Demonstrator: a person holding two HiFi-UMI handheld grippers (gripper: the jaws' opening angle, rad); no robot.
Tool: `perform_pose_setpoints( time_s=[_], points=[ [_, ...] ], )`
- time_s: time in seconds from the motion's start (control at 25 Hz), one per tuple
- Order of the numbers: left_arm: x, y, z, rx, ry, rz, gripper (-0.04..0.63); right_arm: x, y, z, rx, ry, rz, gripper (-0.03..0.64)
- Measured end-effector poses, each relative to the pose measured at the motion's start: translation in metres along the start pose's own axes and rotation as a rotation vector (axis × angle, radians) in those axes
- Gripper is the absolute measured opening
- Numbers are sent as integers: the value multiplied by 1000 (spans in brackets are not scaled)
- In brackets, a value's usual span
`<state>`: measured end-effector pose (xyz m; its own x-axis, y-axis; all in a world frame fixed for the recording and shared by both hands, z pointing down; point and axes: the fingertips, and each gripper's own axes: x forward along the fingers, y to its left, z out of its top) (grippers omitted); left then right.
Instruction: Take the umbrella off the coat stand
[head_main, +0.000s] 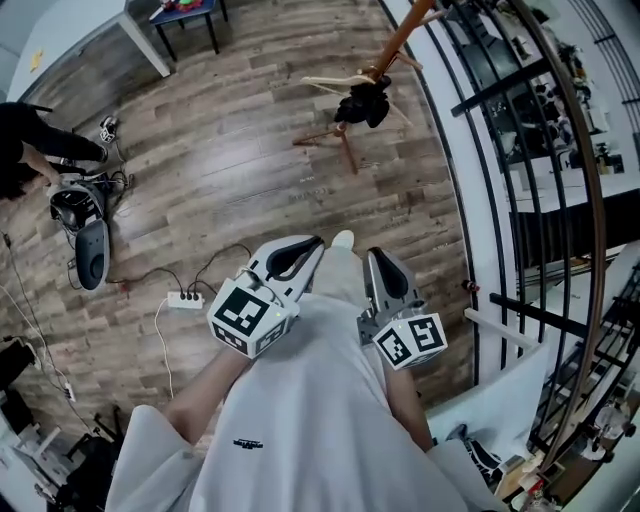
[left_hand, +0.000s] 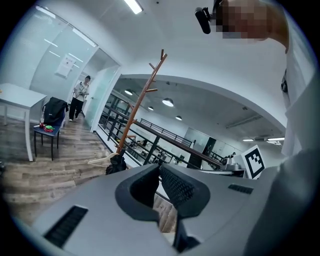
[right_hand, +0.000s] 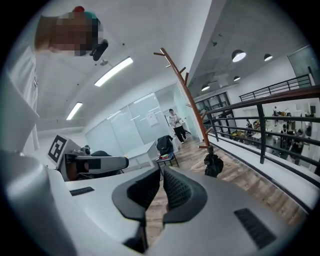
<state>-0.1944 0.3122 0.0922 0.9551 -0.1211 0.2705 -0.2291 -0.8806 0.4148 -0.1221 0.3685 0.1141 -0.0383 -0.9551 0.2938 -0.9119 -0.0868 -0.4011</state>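
Left claw (head_main: 308, 243) pressed together on nothing; right claw (head_main: 376, 256) likewise, pads closed to a sliver with no thing between them. Both held out side by side, pointing roughly level across bare wooden floor (head_main: 230, 170).

Well ahead, across that floor: the coat stand (head_main: 397, 42), a slim brown pole with short pegs, close beside the black railing (head_main: 478, 150). Low on the coat stand, just above its splayed feet and against the pole: the umbrella (head_main: 365, 103), a folded black bundle, long axis seemingly up and down along the pole.

From the left claw (left_hand: 159, 168), umbrella (left_hand: 116, 164) off to the left of the jaw line, at the foot of the coat stand (left_hand: 142, 100). From the right claw (right_hand: 161, 170), umbrella (right_hand: 213, 165) off to the right, again low on the coat stand (right_hand: 187, 90).

Well apart from both claws. From above, nearly dead ahead of the right one, so probably the right hand's reach by a small margin.

Likely needed next: closing on the coat stand, spreading a claw, coming in across the bundle rather than along it. Manner of hanging, by strap, loop or handle, too small to tell.
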Motion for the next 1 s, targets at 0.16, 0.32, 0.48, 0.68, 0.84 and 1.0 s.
perform_pose_setpoints(
  time_s=[0.16, 0.32, 0.48, 0.68, 0.84, 1.0],
  points=[
    [20, 22, 1, -45, 12, 13, 34, 26, -14, 6, -41, 49, -2, 49],
    [57, 34, 15, -47, 15, 20, 34, 53, -46, 26, -77, 48, -9, 49],
    [102, 58, 34, -64, 18, 55, 34, 92, -83, 47, -108, 87, 24, 49],
    [159, 100, 59, -88, 9, 107, 34, 147, -127, 72, -114, 114, 71, 51],
    [202, 134, 67, -75, -19, 156, 34, 188, -159, 75, -112, 155, 94, 51],
    [232, 161, 66, -12, -28, 171, 34, 216, -178, 71, -137, 202, 124, 51]
  ],
)
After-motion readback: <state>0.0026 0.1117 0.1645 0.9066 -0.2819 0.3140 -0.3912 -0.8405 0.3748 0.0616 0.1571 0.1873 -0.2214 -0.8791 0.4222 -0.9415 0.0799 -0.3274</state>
